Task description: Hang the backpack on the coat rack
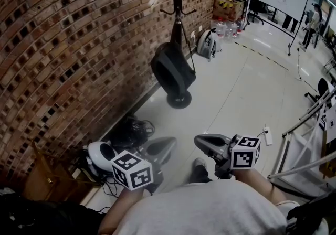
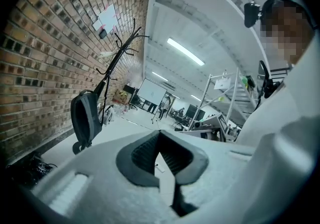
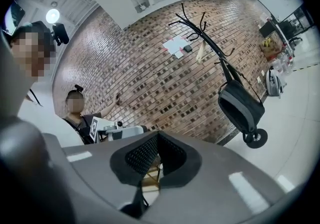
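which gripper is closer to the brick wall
Left. The left gripper is on the side toward the brick wall; the right gripper is beyond it, farther out over the floor.

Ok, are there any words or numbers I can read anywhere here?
No text here can be read.
Papers on the brick wall: too small to read.
Cardboard box: yellow and black print, too blurred.
Marker cubes: only black-and-white squares, no words.
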The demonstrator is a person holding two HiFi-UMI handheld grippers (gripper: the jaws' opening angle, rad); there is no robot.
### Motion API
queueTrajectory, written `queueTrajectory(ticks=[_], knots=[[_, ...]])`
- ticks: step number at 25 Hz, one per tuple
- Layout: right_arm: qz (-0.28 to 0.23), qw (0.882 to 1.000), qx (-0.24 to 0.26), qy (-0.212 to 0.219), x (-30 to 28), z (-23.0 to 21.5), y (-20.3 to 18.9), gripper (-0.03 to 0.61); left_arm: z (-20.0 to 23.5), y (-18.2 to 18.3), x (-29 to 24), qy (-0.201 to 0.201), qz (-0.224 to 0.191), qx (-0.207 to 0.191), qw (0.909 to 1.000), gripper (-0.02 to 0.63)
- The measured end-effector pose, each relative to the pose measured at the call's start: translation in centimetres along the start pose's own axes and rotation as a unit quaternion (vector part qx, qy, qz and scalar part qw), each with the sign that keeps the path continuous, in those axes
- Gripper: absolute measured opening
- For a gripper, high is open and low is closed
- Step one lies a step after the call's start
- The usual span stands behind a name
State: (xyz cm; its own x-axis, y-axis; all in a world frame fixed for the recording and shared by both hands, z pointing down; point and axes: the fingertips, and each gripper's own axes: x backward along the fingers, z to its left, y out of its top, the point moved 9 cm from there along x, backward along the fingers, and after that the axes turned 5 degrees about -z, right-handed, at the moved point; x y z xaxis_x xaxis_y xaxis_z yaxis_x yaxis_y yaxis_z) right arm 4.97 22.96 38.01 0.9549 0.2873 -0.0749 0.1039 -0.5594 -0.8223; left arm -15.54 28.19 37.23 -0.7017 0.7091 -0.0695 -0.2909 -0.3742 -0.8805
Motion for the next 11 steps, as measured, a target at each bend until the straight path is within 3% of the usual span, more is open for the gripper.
queueTrajectory(ticks=[11], knots=[[0.003,1.000,0.003,0.002,0.90,-0.44,-0.61,0.000,-0.21,-0.88,-0.89,0.010,0.010,0.016,0.9998,0.000]])
